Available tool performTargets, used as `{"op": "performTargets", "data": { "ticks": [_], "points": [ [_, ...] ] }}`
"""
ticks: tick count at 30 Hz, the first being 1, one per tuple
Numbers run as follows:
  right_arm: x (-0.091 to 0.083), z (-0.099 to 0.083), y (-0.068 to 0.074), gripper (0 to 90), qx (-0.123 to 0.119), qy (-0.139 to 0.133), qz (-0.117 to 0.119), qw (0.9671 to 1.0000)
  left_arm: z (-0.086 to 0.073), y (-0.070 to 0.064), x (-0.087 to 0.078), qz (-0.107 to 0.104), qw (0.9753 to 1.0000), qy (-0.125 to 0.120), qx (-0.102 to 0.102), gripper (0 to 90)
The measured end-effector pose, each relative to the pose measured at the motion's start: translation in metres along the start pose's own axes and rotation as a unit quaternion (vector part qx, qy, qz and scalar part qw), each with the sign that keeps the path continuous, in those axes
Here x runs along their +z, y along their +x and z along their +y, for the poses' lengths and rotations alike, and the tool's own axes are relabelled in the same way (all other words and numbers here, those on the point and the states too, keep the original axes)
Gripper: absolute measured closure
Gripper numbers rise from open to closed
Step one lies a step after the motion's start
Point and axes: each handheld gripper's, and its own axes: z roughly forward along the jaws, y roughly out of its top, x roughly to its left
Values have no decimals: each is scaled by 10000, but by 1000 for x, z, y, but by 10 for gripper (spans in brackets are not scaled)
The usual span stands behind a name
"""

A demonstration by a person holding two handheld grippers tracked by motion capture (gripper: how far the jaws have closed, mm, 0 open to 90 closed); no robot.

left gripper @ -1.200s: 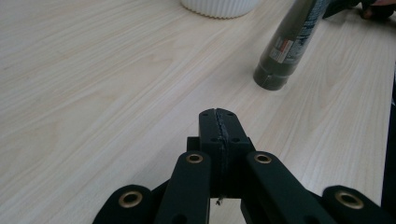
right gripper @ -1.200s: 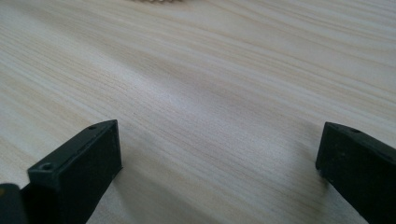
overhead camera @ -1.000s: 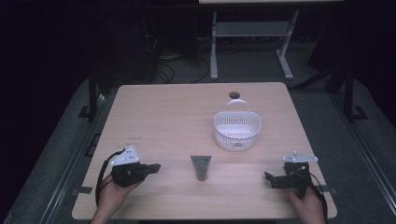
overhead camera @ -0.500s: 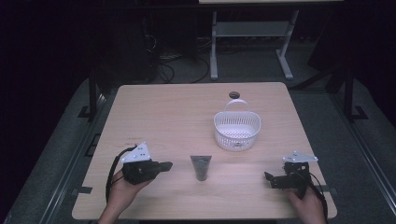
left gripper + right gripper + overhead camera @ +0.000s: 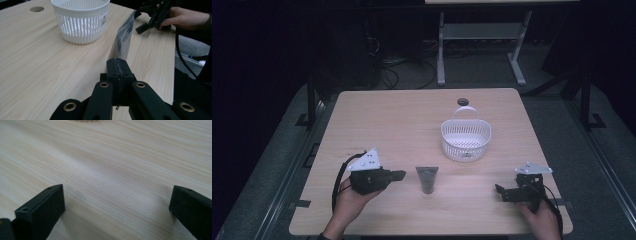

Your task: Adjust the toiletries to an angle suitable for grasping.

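Two grippers working table: left gripper (image 5: pixel 398 175) sliding rightward, jaws pressed together, now nearing dark tube (image 5: pixel 427 179) lying near front edge, before white basket (image 5: pixel 465 140). Right gripper (image 5: pixel 500 190) resting apart, jaws spread. Pickup looking imminent; jaws need opening first.

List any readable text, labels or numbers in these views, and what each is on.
None readable.
Small label on the white slatted plastic basket: print too small to read.
Dark flat squeeze tube on the light wooden table: no print legible, blurred.
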Motion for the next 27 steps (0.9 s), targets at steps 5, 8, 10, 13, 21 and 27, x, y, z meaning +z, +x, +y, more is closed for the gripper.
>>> {"op": "performTargets", "data": {
  "ticks": [5,8,10,13,21,27],
  "points": [
    [0,0,0,0,0,0,0,10000,9,-3,2,-57,9999,-29,86,896],
    [0,0,0,0,1,0,0,10000,12,-4,4,-78,9999,-57,109,896],
    [0,0,0,0,0,0,0,10000,15,-4,5,-85,9998,-66,150,896],
    [0,0,0,0,3,0,1,10000,20,-5,7,-119,9997,-92,181,896],
    [0,0,0,0,1,0,0,10000,26,-5,14,-137,9996,-92,236,896],
    [0,0,0,0,1,0,0,10000,29,-1,18,-94,9996,-74,250,896]
  ]
}}
